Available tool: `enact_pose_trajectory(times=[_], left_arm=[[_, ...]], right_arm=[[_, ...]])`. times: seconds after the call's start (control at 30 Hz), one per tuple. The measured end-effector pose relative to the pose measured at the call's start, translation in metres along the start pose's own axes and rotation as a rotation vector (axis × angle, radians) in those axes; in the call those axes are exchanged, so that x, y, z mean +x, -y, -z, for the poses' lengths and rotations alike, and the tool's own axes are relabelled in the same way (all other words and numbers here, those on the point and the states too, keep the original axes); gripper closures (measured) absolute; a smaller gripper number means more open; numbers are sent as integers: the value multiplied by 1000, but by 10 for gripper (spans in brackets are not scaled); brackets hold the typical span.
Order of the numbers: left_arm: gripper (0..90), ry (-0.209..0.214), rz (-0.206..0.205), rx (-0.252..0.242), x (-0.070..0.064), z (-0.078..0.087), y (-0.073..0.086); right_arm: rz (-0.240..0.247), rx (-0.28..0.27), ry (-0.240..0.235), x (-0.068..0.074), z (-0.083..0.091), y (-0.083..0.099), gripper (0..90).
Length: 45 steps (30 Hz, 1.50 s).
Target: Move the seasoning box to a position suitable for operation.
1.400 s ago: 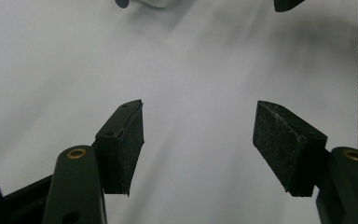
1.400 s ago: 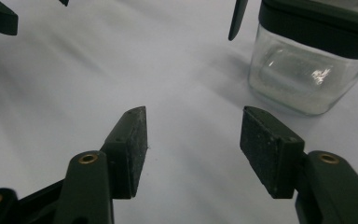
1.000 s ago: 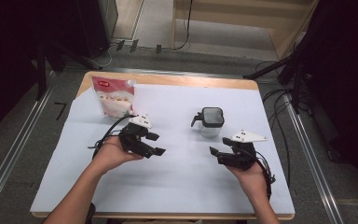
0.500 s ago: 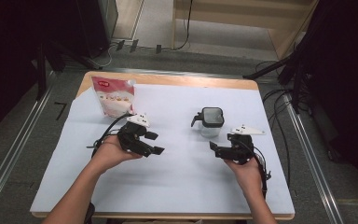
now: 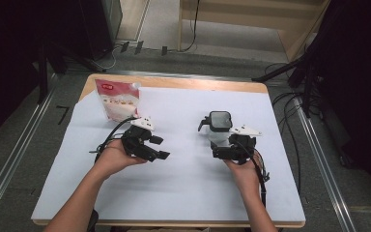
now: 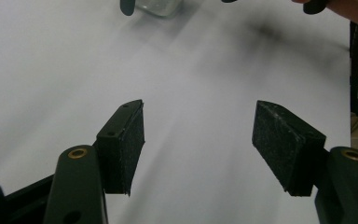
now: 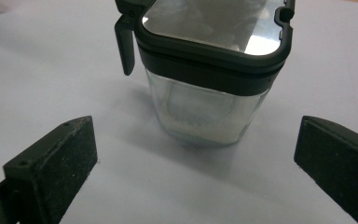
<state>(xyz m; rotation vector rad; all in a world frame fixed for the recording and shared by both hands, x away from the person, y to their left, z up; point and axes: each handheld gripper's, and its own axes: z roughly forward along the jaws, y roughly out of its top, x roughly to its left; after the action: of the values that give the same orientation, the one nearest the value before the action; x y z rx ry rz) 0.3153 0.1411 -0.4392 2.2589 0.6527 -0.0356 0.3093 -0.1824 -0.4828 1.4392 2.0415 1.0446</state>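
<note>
A small clear glass jar (image 5: 219, 123) with a dark lid and a side latch stands upright right of the table's centre. In the right gripper view the jar (image 7: 205, 100) rises just ahead of my right gripper (image 7: 193, 161), whose jaws stand open to either side of the jar's base without touching it. From above, the right gripper (image 5: 226, 146) sits directly on the near side of the jar. My left gripper (image 5: 160, 147) rests left of centre, open, jaws pointing right. Its own view has the left gripper (image 6: 198, 140) holding nothing over bare white table, with the jar (image 6: 158, 6) far ahead.
A red and white food pouch (image 5: 119, 99) stands at the back left of the white table cover (image 5: 183, 193). Cables trail from both grippers. Metal rails (image 5: 14, 159) and dark stands flank the table.
My right gripper has moved left and forward, up to the jar, and now faces it. The left gripper has stayed where it was.
</note>
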Motion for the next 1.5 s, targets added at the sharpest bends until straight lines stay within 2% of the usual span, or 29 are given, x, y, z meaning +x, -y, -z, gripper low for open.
enact_pose_trajectory(times=[0.03,0.07,0.1,0.13,0.17,0.23,0.3,0.53,0.6,0.77,0.8,0.93,0.97,1.1,1.13,1.17,1.27,1.37,1.43,1.5], left_arm=[[351,1,1,2,1,0,0],[352,1,1,2,1,0,0],[352,-5,-1,10,1,0,0],[352,0,-1,7,1,0,0],[352,-1,2,5,1,0,0],[352,0,1,6,2,0,0],[352,4,3,2,2,0,0],[352,4,4,5,2,-1,0],[353,4,4,5,3,-1,0],[352,2,9,9,3,-1,0],[352,4,11,7,3,-1,0],[353,4,10,6,3,-2,0],[353,7,11,6,3,-1,0],[352,5,12,7,4,-1,0],[352,4,11,9,4,-1,0],[352,10,21,12,5,-1,0],[352,9,32,4,6,0,1],[352,12,38,-6,7,1,1],[354,9,35,1,7,0,1],[354,8,32,4,6,0,1]], right_arm=[[-13,-15,21,2,-4,0,0],[-13,-15,21,2,-4,0,0],[-47,-27,28,2,-9,-1,0],[-47,-27,28,2,-9,-1,0],[-72,-47,26,1,-13,-1,0],[-76,-56,23,0,-16,-1,0],[-105,-67,38,-1,-24,-2,0],[-127,-85,75,0,-39,-3,0],[-130,-90,81,0,-43,-2,1],[-100,-124,105,3,-49,-4,38],[-115,-108,113,4,-50,-6,35],[-82,-110,117,8,-56,-15,44],[-96,-99,130,8,-57,-17,44],[-84,-94,153,11,-65,-23,21],[-91,-97,154,11,-66,-23,25],[-123,-97,146,8,-69,-22,64],[-137,-98,136,5,-70,-21,86],[-117,-102,154,5,-69,-22,123],[-83,-100,157,4,-68,-22,147],[-86,-102,150,3,-67,-22,147]])
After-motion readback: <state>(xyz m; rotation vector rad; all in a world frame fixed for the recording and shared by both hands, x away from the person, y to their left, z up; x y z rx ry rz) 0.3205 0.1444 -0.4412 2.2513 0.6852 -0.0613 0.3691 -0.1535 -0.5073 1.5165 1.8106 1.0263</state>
